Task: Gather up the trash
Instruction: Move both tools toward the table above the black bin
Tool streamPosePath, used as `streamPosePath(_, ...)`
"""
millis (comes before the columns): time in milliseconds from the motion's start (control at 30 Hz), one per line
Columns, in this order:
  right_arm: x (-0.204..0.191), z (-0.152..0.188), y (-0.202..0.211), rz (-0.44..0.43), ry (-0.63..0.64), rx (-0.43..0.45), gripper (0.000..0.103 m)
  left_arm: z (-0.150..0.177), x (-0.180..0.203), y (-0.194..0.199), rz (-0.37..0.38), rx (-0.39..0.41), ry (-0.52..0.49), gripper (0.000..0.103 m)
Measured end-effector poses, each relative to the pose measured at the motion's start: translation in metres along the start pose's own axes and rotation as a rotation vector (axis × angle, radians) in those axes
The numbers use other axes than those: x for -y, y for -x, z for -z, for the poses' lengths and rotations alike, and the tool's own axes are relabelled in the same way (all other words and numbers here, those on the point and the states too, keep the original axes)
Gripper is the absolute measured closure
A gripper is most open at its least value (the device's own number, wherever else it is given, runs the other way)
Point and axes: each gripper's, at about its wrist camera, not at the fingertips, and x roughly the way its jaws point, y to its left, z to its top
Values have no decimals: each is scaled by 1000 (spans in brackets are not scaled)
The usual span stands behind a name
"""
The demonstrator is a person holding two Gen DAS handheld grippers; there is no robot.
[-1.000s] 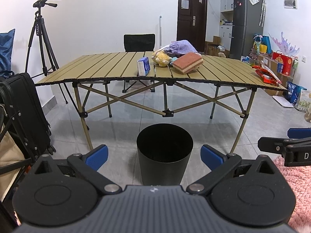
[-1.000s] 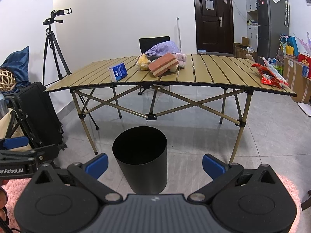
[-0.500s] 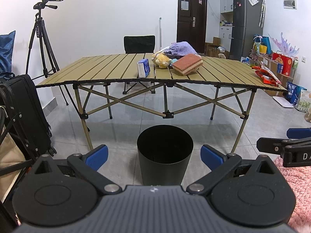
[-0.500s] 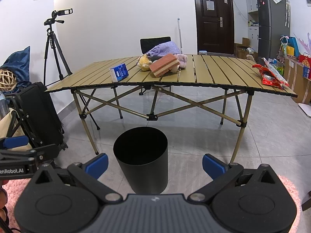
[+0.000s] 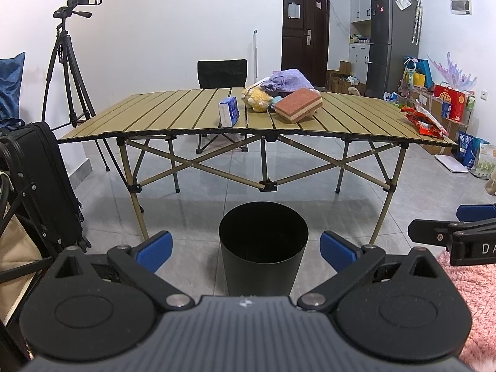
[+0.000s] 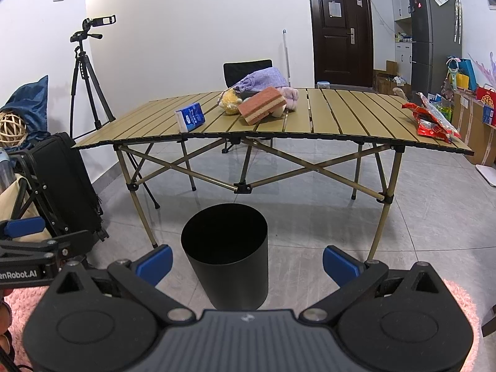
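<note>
Bin (image 5: 263,248) on floor between fingers of both empty, spread hand-held grippers (image 5: 246,248) (image 6: 247,262).

Two black hand-held gripper bodies: left hand-held gripper (image 5: 246,246) and right hand-held gripper (image 6: 247,263), blue pads (image 5: 154,246), silver screws, ribbed grey housing, white lettering.

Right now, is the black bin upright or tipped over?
Upright: the black bin stands on the floor, open mouth up, in front of the table.
</note>
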Motion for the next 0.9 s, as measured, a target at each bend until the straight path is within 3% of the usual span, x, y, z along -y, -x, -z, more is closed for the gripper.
streamPosePath(900, 4, -17, -14, 9, -17, 43, 0, -15, 6, -14, -1, 54, -13, 0)
